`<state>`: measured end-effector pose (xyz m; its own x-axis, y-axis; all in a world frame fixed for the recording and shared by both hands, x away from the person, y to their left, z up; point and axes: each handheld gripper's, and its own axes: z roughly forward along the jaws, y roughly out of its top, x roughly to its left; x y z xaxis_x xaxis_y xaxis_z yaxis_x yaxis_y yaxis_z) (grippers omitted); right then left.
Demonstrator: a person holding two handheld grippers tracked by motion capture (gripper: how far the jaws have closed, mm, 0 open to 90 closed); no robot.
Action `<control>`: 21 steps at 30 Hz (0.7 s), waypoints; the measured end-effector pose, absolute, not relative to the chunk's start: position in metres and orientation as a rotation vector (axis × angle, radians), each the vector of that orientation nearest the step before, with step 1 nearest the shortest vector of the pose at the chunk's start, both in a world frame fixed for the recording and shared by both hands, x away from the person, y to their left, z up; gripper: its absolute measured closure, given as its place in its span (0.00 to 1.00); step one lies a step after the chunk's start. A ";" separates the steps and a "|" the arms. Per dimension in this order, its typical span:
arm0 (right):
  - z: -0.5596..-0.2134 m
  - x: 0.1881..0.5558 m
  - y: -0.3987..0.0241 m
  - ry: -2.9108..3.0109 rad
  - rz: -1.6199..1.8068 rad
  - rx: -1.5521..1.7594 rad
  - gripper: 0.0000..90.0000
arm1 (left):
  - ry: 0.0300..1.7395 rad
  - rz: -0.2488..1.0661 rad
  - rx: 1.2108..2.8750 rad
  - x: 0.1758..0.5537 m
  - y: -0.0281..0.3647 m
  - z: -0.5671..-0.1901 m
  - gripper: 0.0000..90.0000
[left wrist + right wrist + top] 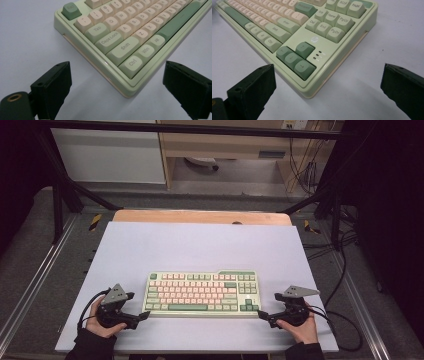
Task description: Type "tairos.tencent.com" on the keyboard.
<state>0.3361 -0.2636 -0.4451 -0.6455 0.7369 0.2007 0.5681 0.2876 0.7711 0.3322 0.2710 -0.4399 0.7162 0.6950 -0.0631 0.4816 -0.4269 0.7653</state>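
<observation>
A pale green keyboard [202, 294] with cream and green keys lies flat near the front of the white mat [200, 245]. My left gripper [140, 306] is held by a hand at the keyboard's front left corner. It is open, and in the left gripper view that corner of the keyboard [130, 50] sits between the spread jaws of the left gripper [117, 75], untouched. My right gripper [268, 305] is open at the front right corner. In the right gripper view, the arrow-key corner of the keyboard [312, 30] points between the wide jaws of the right gripper [328, 75].
The mat covers a wooden table whose far edge [200, 216] shows. Black frame struts [60, 185] rise at both back corners. Cables [345, 285] trail along the right side. A cabinet [225, 150] stands behind the table.
</observation>
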 end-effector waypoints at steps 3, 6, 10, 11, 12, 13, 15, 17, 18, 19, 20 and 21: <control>-0.445 0.336 -0.263 2.357 1.287 1.212 0.01 | 0.891 0.335 2.103 0.332 0.271 -0.439 0.09; -0.445 0.336 -0.263 2.361 1.284 1.217 0.01 | 0.891 0.334 2.102 0.332 0.271 -0.439 0.10; -0.446 0.336 -0.263 2.360 1.285 1.213 0.01 | 0.895 0.334 2.096 0.332 0.271 -0.438 0.11; -0.446 0.336 -0.263 2.360 1.282 1.210 0.01 | 0.896 0.336 2.095 0.332 0.271 -0.437 0.11; -0.446 0.336 -0.263 2.360 1.282 1.210 0.01 | 0.898 0.336 2.095 0.332 0.271 -0.437 0.11; -0.446 0.336 -0.263 2.364 1.273 1.208 0.01 | 0.898 0.334 2.093 0.332 0.271 -0.437 0.12; -0.446 0.336 -0.262 2.364 1.280 1.214 0.01 | 0.901 0.332 2.088 0.331 0.271 -0.436 0.13; -0.447 0.336 -0.262 2.364 1.275 1.213 0.01 | 0.904 0.333 2.085 0.331 0.270 -0.435 0.15; -0.447 0.336 -0.262 2.366 1.274 1.212 0.01 | 0.906 0.334 2.082 0.331 0.270 -0.435 0.16; -0.447 0.337 -0.262 2.366 1.276 1.206 0.01 | 0.905 0.333 2.077 0.331 0.270 -0.434 0.17; -0.446 0.336 -0.262 2.366 1.275 1.211 0.01 | 0.904 0.338 2.074 0.331 0.270 -0.433 0.18; -0.446 0.336 -0.262 2.367 1.272 1.214 0.01 | 0.903 0.340 2.063 0.330 0.270 -0.431 0.19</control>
